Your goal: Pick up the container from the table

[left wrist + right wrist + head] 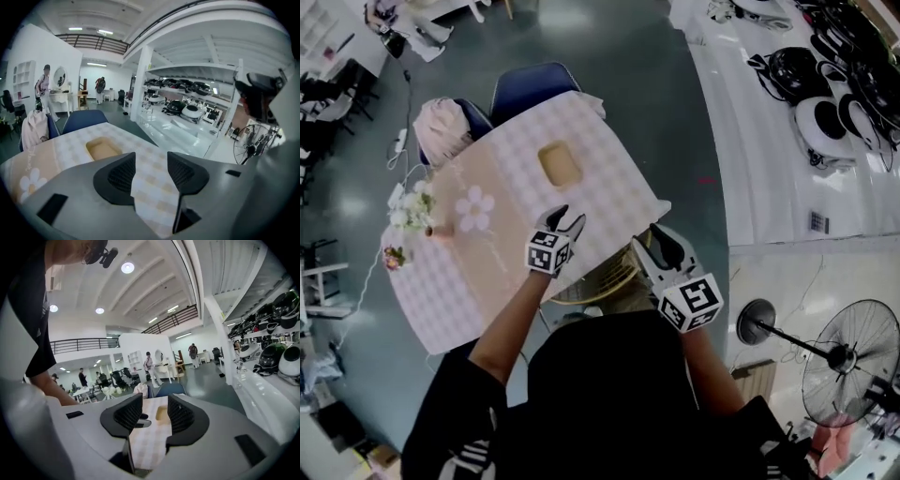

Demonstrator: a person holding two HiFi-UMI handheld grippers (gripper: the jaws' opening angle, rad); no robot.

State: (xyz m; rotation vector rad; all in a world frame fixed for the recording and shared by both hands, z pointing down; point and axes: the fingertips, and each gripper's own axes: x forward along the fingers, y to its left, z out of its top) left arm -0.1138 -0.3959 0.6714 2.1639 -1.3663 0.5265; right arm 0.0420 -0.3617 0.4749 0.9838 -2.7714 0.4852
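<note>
Closest to the head camera are the person's arms (511, 323) in a black top, each reaching forward with a gripper. Over the table (609, 173), just inside its near edge, the left gripper (566, 221) tilts down toward the checked cloth. In its own view the jaws stand wide apart with only cloth between them, so it holds nothing. The right gripper (660, 241) is off the table, just beside the near right corner, and points more level. Its jaws are also spread wide and empty, and the container (162, 414) shows through the gap between them, far ahead.

That container (560, 162) is a shallow tan tray with rounded corners. It lies flat about midway across the table, nearer the far edge, well apart from both grippers, and it looks empty. In the left gripper view it sits left of the jaws (102, 149), so that gripper is not lined up on it.

Jaws spread this wide suit an approach, ready to go over a rim or wall. By my reading the reach is under way and the pickup has not begun. The low wall probably calls for a pinch on one edge.

A bunch of flowers (411, 211) stands at the table's left edge, off the line to the tray, and blue chairs (534, 89) stand at the far edge.
</note>
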